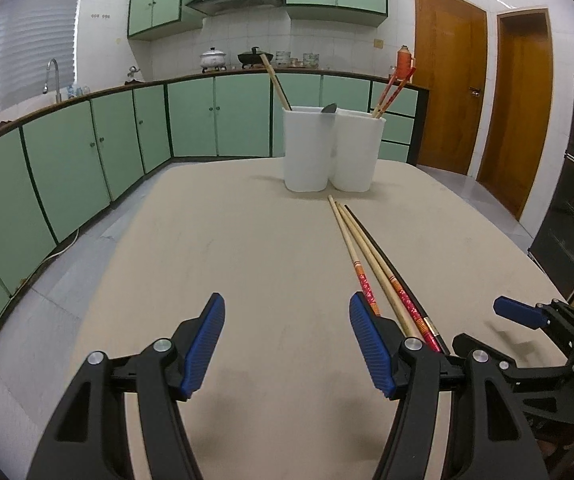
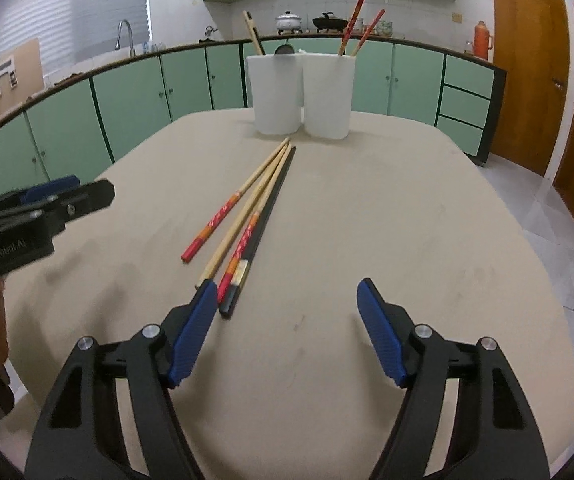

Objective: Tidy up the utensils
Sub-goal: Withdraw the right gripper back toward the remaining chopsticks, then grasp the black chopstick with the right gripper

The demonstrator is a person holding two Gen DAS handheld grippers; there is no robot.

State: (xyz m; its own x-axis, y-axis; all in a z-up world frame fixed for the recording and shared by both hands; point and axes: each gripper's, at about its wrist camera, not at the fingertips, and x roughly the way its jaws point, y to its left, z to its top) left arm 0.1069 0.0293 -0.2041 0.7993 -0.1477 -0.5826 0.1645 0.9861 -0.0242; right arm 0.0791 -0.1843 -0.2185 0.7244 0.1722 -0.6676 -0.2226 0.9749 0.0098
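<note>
Several chopsticks (image 2: 247,216) lie loose on the beige table, some with red ends, one plain wood, one black; in the left wrist view they (image 1: 371,256) run from the holders toward my right finger. Two white holders stand at the far end: the left one (image 2: 274,94) holds a wooden stick and a dark spoon, the right one (image 2: 329,94) holds two red chopsticks. My left gripper (image 1: 285,344) is open and empty, left of the chopsticks. My right gripper (image 2: 285,328) is open and empty, just right of their near ends.
The beige table (image 2: 407,220) spans both views. Green cabinets (image 1: 67,168) with a sink and pots run along the back wall. Wooden doors (image 1: 483,100) stand at the right. The other gripper shows at each view's edge (image 1: 527,316).
</note>
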